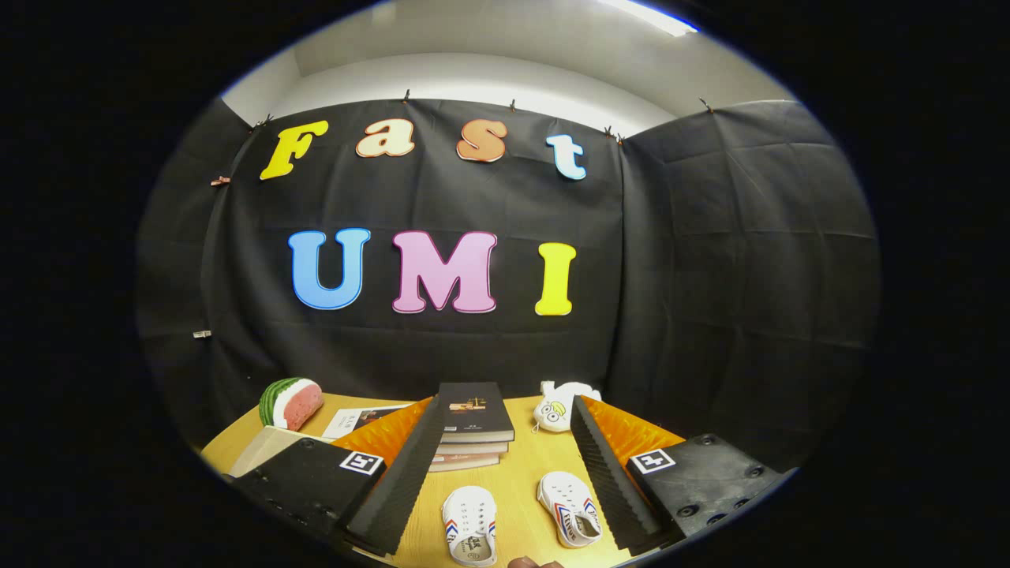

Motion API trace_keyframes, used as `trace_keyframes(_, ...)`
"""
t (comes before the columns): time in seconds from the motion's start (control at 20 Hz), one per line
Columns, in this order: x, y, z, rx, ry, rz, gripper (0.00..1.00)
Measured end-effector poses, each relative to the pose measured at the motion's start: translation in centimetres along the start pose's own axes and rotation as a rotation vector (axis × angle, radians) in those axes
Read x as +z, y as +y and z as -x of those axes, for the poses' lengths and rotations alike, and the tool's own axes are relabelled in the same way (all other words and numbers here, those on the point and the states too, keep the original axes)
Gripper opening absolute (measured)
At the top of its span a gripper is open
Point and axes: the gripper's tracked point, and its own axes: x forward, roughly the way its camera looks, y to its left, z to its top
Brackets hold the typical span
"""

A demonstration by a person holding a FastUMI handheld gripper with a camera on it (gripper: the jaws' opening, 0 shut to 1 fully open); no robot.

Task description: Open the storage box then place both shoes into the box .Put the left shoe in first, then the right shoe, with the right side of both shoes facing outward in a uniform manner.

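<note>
gripper (pixel 505 461) open (wide), shoes (pixel 470 525) between fingers

Bare table (pixel 525 465) lies between the open tool's (pixel 505 473) fingers; shoes (pixel 469 525) and stacked books (pixel 473 426) crowd it.

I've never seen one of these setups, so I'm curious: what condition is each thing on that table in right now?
Tool: fingers open, holding nothing, hovering above the table.
Left-hand shoe: flat on the table between the fingers, untouched.
Right-hand shoe: flat on the table, angled, untouched.
Stack of books: closed, piled beyond the shoes.
Watermelon slice: lying at the far side of the table.
White plush toy: lying beside the books.
</note>
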Motion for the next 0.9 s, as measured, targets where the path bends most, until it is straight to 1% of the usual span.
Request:
trace_keyframes(0.25,-2.0,1.6,-0.8,0.082,0.103,-0.051,0.97)
trace_keyframes(0.4,-4.2,3.5,-1.1,0.177,0.217,-0.098,0.97)
trace_keyframes(0.7,-10.3,8.0,-1.1,0.407,0.523,-0.275,0.99)
trace_keyframes(0.9,-15.2,10.8,0.7,0.549,0.777,-0.401,0.99)
